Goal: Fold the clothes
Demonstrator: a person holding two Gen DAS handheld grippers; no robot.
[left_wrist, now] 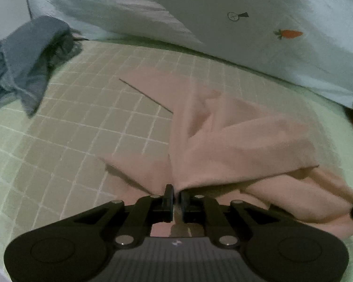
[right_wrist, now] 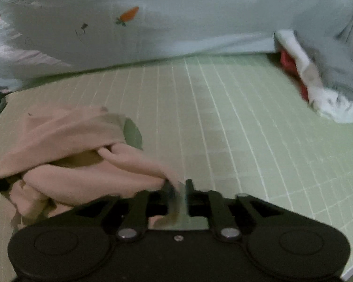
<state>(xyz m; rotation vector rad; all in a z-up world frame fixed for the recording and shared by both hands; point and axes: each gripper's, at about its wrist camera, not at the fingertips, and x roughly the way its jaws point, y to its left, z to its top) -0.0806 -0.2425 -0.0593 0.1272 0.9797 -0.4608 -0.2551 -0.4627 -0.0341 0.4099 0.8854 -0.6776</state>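
Green checked bedsheet (left_wrist: 58,152) is carrying our pink garment (left_wrist: 235,141), bunched beside the carrot-print quilt (left_wrist: 258,23). Our left gripper (left_wrist: 175,193) is pinching its edge; our right gripper (right_wrist: 178,185) is standing slightly apart, cloth just beside it.

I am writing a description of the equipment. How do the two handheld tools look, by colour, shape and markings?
Both are matte black. The left tool has two short fingers on linkage bars with silver pivot pins, round lobes at either side, and a grey ribbed panel with a small pale logo. The right tool looks the same, with one small silver screw at centre.
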